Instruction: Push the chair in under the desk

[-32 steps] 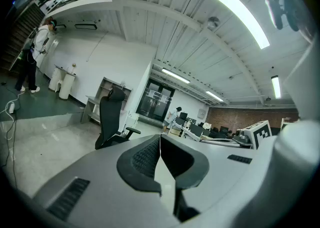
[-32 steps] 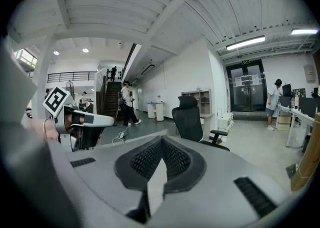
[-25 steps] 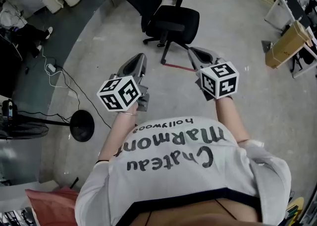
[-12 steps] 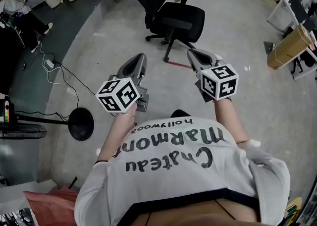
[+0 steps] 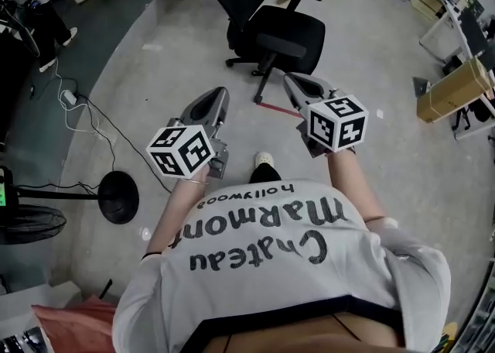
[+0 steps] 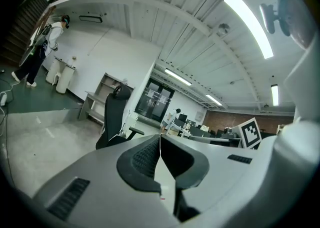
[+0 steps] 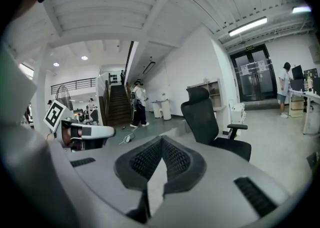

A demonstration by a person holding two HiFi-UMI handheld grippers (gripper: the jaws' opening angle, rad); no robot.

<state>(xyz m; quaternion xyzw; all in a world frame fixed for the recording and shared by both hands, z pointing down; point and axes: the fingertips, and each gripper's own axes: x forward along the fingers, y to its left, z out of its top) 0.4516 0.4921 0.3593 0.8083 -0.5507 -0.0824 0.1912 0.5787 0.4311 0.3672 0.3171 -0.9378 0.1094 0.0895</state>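
Facing picture-right, chair (image 5: 282, 32) stands upright; left hand-held gripper (image 5: 220, 96), right hand-held gripper (image 5: 291, 82) both closed, empty.

Black office chair (image 5: 288, 32), upright on castor star base, upper centre of head view, tall backrest with headrest toward upper left, seat and armrests facing right, on grey floor (image 5: 166, 73).

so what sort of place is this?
Most likely an open-plan office or lab workspace: a black swivel chair stands on a bare concrete floor, desks with monitors line the right side, and strip lights hang overhead.
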